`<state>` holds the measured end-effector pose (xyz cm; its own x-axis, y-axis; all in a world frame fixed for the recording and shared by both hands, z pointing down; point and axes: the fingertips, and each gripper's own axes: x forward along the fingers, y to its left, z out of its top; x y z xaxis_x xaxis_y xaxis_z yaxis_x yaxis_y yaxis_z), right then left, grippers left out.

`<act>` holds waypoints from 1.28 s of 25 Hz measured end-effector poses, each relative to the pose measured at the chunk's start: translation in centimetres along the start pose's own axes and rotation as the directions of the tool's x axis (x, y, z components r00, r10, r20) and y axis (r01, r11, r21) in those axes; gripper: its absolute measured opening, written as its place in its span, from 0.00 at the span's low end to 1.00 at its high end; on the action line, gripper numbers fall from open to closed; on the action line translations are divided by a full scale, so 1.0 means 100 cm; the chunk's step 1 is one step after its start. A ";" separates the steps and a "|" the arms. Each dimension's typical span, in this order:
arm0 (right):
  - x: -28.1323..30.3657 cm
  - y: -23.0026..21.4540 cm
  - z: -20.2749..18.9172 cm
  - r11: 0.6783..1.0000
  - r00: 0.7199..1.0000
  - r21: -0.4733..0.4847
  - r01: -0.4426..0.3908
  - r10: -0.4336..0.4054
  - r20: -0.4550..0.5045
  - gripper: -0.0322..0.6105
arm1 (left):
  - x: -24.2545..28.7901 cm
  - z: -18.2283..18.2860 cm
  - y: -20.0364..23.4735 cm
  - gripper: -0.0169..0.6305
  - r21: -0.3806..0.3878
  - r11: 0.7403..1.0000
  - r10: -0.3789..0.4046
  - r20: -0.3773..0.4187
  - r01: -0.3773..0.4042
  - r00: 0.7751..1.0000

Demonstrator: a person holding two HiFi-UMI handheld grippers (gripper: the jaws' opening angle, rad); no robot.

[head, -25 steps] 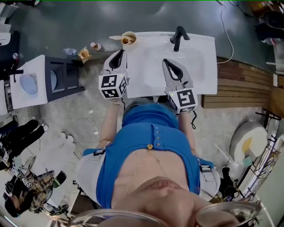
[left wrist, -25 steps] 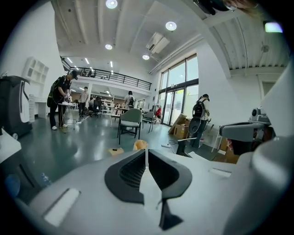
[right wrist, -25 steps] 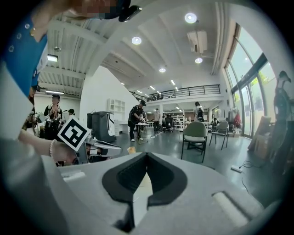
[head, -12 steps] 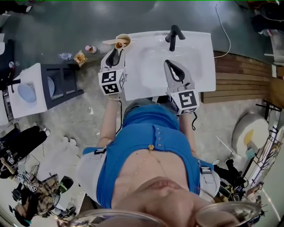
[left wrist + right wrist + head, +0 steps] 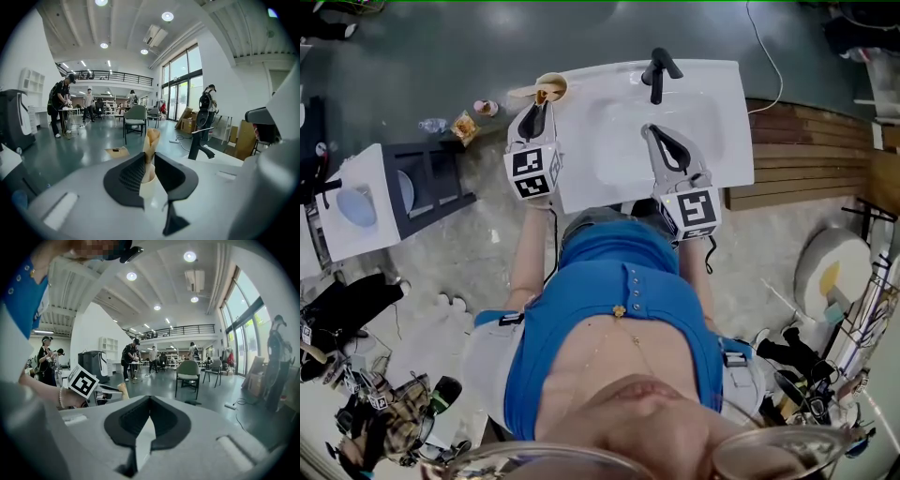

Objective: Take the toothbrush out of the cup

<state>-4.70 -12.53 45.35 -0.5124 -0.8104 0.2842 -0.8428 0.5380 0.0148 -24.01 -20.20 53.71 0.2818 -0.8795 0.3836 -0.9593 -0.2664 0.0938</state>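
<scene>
A tan cup (image 5: 551,87) stands on the far left corner of the white sink (image 5: 712,112). A pale wooden toothbrush (image 5: 523,91) leans out of it to the left. My left gripper (image 5: 538,101) reaches right up to the cup. In the left gripper view the toothbrush (image 5: 151,138) rises between the two black jaws, which stand close against its handle above the cup (image 5: 148,183); the left gripper (image 5: 149,159) is shut on it. My right gripper (image 5: 654,131) hovers over the basin, and the right gripper (image 5: 149,399) is shut with nothing in it.
A black faucet (image 5: 656,70) stands at the back of the sink. A black shelf unit (image 5: 422,178) with a white top is on the left, with small items (image 5: 474,112) on the floor near it. Wooden planks (image 5: 806,178) lie to the right.
The left gripper has moved forward to the cup and its jaws now stand around the toothbrush. The right gripper has stayed over the basin.
</scene>
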 end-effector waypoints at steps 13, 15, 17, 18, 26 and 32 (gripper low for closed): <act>0.000 0.010 0.003 0.999 0.999 -0.008 -0.035 0.035 0.023 0.05 | -0.031 0.041 -0.002 0.10 0.046 0.999 0.001 0.107 -0.006 0.994; 0.000 0.012 0.004 0.999 0.999 -0.010 -0.041 0.041 0.027 0.05 | -0.036 0.046 -0.002 0.10 0.044 0.999 0.001 0.124 -0.006 0.992; 0.000 0.015 0.005 0.999 0.998 -0.011 -0.046 0.046 0.032 0.05 | -0.042 0.051 -0.002 0.10 0.045 0.999 0.000 0.138 -0.007 0.990; 0.000 0.016 0.006 0.999 0.998 -0.012 -0.048 0.049 0.035 0.05 | -0.045 0.054 -0.003 0.10 0.046 0.999 0.000 0.145 -0.007 0.989; -0.004 0.023 0.008 0.998 0.997 -0.016 -0.063 0.064 0.050 0.05 | -0.070 0.072 -0.005 0.09 0.052 0.999 -0.003 0.205 -0.008 0.979; -0.007 0.028 0.010 0.997 0.995 -0.016 -0.072 0.072 0.062 0.05 | -0.085 0.080 -0.008 0.09 0.053 0.999 -0.009 0.229 -0.003 0.973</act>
<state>-6.82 -10.69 44.27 -0.5813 -0.7821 0.2245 -0.8012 0.5983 0.0097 -25.45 -15.64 42.96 0.2871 -0.9441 0.1621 -0.9579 -0.2838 0.0441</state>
